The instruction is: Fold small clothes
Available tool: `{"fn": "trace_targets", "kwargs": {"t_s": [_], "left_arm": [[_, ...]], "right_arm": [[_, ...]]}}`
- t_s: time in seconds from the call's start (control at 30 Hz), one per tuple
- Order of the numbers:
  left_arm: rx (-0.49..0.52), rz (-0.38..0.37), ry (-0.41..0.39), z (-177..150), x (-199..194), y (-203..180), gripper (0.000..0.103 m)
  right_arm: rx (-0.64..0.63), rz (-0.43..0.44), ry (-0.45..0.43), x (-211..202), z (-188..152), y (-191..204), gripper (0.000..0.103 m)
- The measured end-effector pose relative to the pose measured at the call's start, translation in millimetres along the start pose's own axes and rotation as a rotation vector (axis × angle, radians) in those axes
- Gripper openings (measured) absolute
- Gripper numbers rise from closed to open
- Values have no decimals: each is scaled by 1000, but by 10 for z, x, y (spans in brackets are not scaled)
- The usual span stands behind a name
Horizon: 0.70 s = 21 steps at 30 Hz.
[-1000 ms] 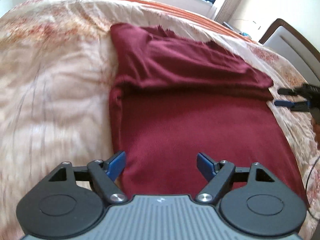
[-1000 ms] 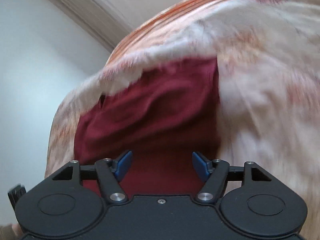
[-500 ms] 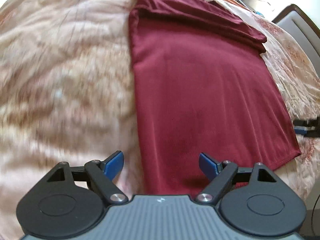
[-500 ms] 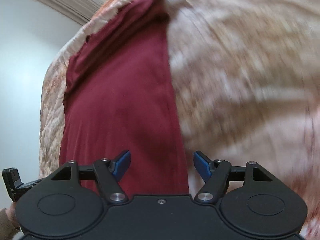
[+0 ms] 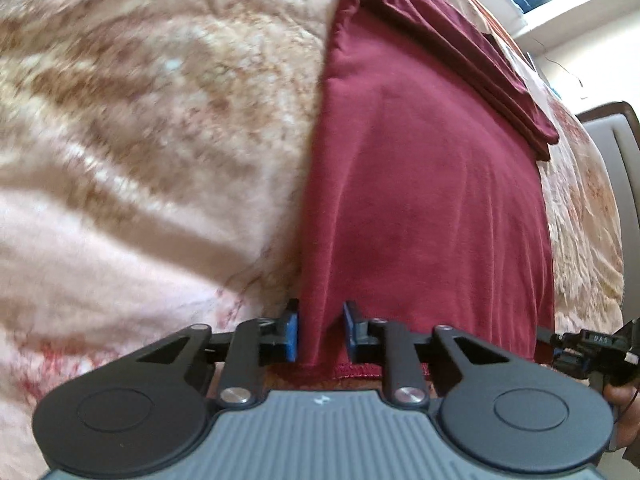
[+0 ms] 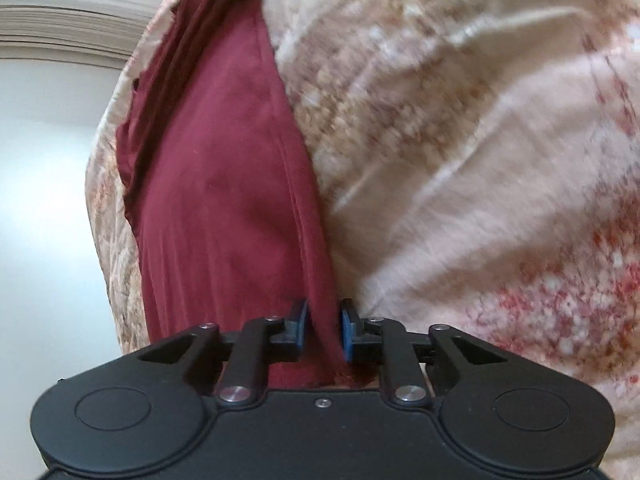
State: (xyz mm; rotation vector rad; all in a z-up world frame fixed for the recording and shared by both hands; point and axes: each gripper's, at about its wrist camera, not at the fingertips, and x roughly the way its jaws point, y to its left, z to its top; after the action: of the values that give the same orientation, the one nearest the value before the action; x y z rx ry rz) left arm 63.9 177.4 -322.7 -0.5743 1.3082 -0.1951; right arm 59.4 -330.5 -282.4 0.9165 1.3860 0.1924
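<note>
- One maroon cloth lies on one bed.
- Left hand-held gripper pinches its near-left corner, nearly closed.
- Right hand-held gripper clamps the near-right corner.

A home bedroom is shown: a bed covered by a floral quilt, a padded headboard, and curtains are seen.

Floral bedspread (blurred), bright window ledge, padded headboard.
</note>
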Motion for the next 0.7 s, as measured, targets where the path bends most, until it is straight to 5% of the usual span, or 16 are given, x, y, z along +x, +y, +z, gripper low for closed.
{"fn": "trace_targets", "kwargs": {"t_s": [0.07,0.13,0.57,0.7], "left_arm": [[21,18,1,-15,-10,-29,19],[70,56,11,-29,8,-122,9],[118,56,-10,-415,-581,-198,4],[104,68,18,-562,-425,-163,4]], "right_arm": [[-65,-17,15,-6,4,68,20],[-135,-47,37,-18,-10,144,5],[-279,14,142,-805,-55,172,3],[-261,-15,154,-736,-151,23,7]]}}
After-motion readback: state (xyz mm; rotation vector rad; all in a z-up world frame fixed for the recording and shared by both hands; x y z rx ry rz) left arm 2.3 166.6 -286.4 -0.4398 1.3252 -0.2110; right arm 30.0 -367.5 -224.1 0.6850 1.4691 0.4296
